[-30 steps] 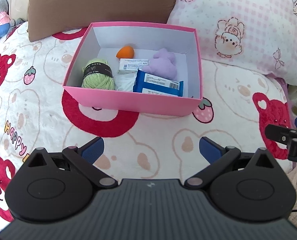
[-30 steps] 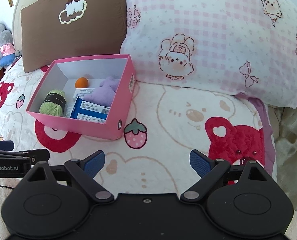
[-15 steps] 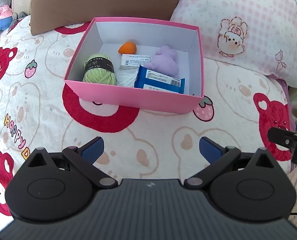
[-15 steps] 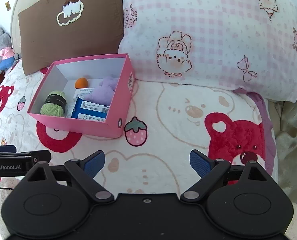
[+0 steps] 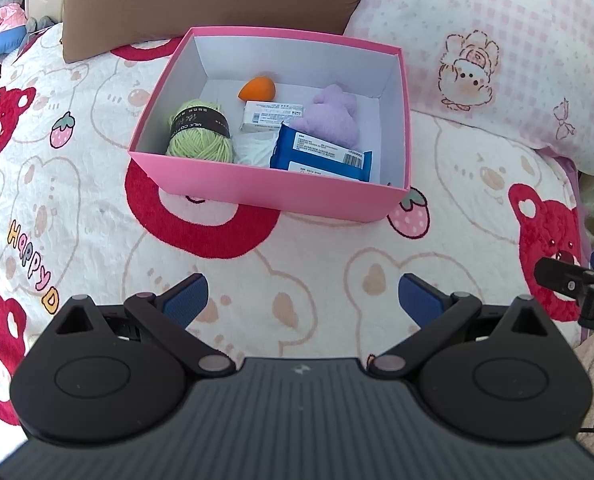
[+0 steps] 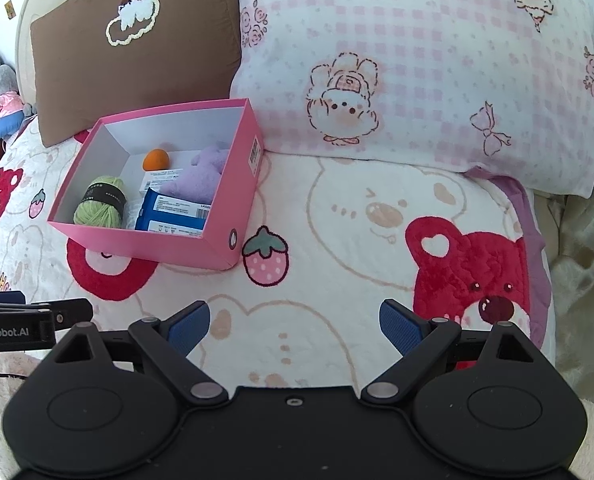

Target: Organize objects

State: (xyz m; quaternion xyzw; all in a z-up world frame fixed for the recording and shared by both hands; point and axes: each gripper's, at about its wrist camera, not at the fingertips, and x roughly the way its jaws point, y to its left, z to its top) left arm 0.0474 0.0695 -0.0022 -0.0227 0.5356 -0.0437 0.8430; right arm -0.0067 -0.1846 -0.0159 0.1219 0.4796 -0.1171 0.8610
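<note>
A pink box [image 5: 265,190] [image 6: 153,246] sits on the bear-print blanket. Inside lie a green yarn ball [image 5: 199,134] [image 6: 99,206], an orange egg-shaped sponge [image 5: 257,88] [image 6: 156,159], a white carton [image 5: 273,116], a purple plush [image 5: 333,114] [image 6: 201,178] and a blue packet [image 5: 321,156] [image 6: 173,212]. My left gripper [image 5: 301,298] hovers open in front of the box with nothing between its blue pads. My right gripper [image 6: 295,326] is open too, empty, to the right of the box above the blanket.
A brown cushion [image 6: 137,52] and a pink checked pillow [image 6: 417,64] stand behind the box. A grey plush toy [image 5: 1,20] sits at the far left. The blanket [image 6: 377,208] spreads to the right of the box; its edge drops off at the far right.
The box sits slightly lower and larger in the left wrist view; otherwise both grippers stay open and nothing in the box has shifted.
</note>
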